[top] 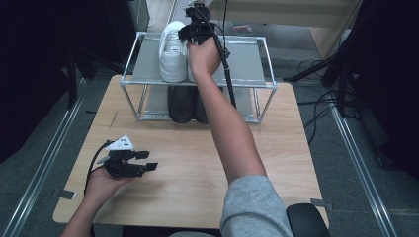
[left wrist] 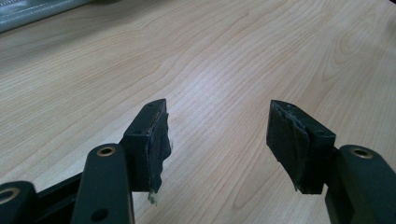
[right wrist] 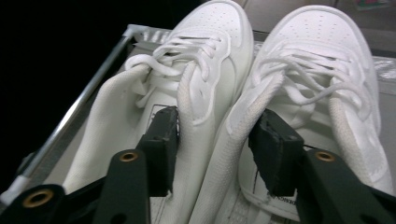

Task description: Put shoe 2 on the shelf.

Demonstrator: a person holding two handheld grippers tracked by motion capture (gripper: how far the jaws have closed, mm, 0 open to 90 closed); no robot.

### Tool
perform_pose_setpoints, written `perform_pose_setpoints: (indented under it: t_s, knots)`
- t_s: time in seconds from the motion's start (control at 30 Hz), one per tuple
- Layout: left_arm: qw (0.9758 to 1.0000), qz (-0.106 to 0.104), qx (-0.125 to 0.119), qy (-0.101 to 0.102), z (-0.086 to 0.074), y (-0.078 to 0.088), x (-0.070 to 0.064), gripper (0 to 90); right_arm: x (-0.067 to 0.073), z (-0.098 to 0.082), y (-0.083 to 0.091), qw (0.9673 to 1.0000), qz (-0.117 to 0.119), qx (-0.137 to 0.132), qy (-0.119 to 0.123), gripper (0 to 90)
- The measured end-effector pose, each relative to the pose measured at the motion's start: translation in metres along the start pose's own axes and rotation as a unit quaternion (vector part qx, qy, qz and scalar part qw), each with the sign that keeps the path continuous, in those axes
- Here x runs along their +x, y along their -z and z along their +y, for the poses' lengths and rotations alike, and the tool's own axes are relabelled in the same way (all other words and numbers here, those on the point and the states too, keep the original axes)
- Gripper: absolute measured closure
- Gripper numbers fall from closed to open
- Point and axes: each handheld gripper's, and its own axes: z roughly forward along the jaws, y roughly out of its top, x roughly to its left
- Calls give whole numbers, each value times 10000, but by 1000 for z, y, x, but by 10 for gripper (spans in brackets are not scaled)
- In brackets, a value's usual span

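Pair of white sneakers (right wrist: pixel 261 93) sits side by side on the top shelf of the metal rack (top: pixel 247 59), top centre of the high view, with a dark pair (top: pixel 185 103) on the shelf below. The right tongs (right wrist: pixel 217 140) are spread, one jaw dipped into each shoe, straddling the two inner collars without pinching them. The left tongs (left wrist: pixel 217 135) are spread too, holding nothing, low over the bare desk (left wrist: pixel 224 56) at lower left.

My worry: pull the right tongs back carelessly and a jaw probably snags a collar or lace, dragging a shoe off the shelf's front edge. The rack looks light, so a bump could shift it.
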Motion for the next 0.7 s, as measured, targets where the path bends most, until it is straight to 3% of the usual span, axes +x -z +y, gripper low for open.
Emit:
perform_pose_setpoints:
  t_s: [0.27,0.47,0.53,0.7]
  knots:
    - [10000,1,57,-7,0,-1,0,391,-12,-5,20,9993,346,-59,154,468]
    - [10000,17,86,-15,0,-2,0,390,-19,-12,35,9979,532,-97,363,456]
    - [9999,10,104,-22,0,-2,0,390,-20,-16,40,9972,504,-129,535,456]
    - [9999,14,128,-19,0,-4,0,390,-27,-22,54,9956,692,-169,602,467]
